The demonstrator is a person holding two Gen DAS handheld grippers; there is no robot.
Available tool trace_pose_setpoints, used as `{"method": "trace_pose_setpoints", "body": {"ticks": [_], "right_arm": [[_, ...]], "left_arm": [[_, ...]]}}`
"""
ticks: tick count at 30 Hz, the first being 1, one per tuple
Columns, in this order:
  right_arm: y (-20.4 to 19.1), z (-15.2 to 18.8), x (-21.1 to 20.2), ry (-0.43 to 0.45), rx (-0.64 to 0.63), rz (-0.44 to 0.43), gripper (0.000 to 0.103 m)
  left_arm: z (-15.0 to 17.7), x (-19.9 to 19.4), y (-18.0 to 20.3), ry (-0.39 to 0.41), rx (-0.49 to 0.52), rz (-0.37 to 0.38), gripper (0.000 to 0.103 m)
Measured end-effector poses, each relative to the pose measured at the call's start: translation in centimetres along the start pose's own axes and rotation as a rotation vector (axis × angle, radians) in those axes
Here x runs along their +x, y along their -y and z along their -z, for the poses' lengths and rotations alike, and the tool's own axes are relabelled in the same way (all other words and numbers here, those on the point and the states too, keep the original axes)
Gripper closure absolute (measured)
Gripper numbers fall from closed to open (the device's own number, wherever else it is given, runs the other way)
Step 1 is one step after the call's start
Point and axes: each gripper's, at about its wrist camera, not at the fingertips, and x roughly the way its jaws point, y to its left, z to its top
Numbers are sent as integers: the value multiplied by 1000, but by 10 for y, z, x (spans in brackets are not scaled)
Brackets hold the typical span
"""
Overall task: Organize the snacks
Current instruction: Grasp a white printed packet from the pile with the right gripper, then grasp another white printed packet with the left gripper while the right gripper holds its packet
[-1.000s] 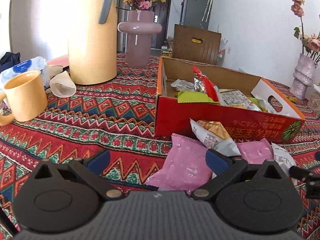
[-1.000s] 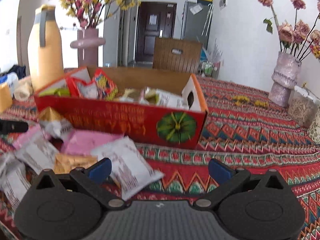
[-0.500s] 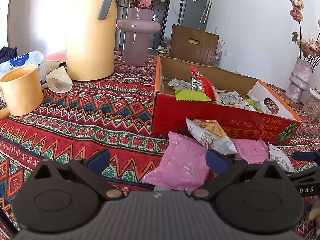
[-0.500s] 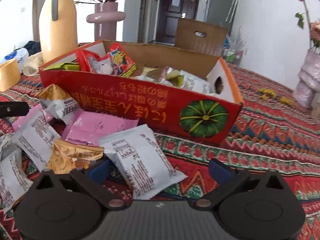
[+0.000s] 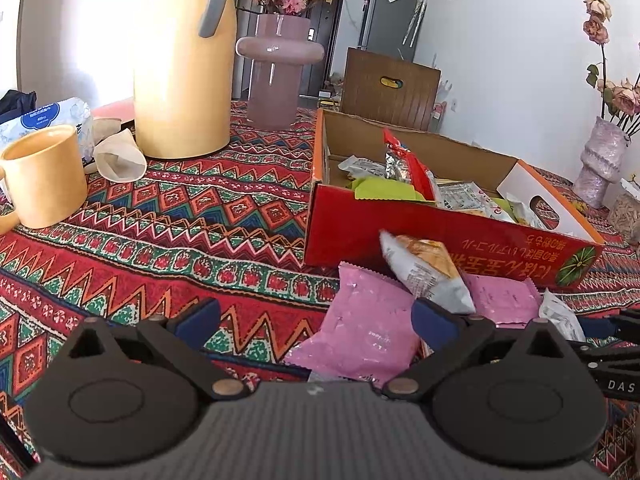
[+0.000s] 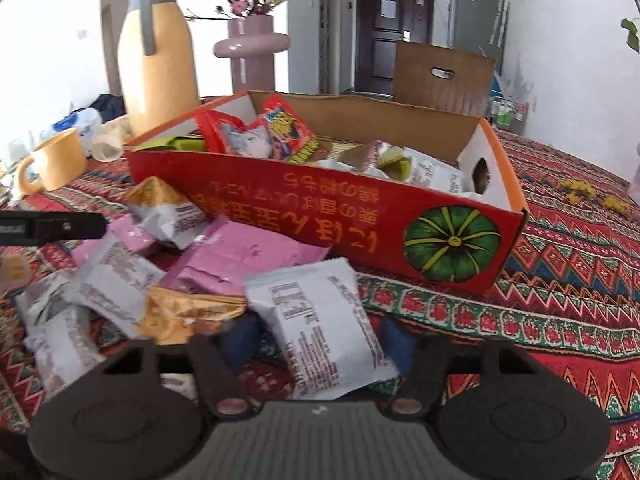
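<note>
A red cardboard box (image 5: 440, 240) (image 6: 320, 216) holds several snack packets. Loose packets lie on the cloth in front of it: pink packets (image 5: 360, 328) (image 6: 248, 256), a white and orange one (image 5: 424, 272), a gold one (image 6: 188, 312) and white ones. My left gripper (image 5: 316, 320) is open above the near pink packet and holds nothing. My right gripper (image 6: 320, 340) has its fingers (image 6: 240, 340) narrowed around a white packet (image 6: 320, 320) that lies between them; whether they press on it is unclear. The right gripper's tip shows at the right edge of the left view (image 5: 600, 326).
A yellow mug (image 5: 44, 176), a tall yellow thermos (image 5: 180, 68), a pink vase (image 5: 276, 72) with flowers and a tissue pack (image 5: 44, 116) stand on the left of the patterned tablecloth (image 5: 160, 240). Another vase (image 5: 600, 160) stands far right.
My right gripper moved forward and down onto the white packet, and its fingers closed in from wide open. My left gripper drifted slightly and stayed open.
</note>
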Motion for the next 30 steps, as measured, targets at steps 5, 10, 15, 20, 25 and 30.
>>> {"method": "trace_pose_setpoints", "body": {"ticks": [5,10,15,20,25,30], "right_arm": [[-1,6,-13,41,15,29,62],[15,13,-34,108,100,75,62],[32,23,-47,154,198,158,62],[43,36,-46,137,248,230,62],[42,40,-43,147,250,263,62],[38,42,-43,155,238,273,61]], "left_arm": [[0,0,0,0,-2,-1,0],[0,0,0,-2,-4,-2,0],[0,0,0,-4,-4,-4,0],[0,0,0,-4,-5,-10,0],[0,1,0,-4,-6,-18,0],[0,1,0,-6,-7,-26,0]]}}
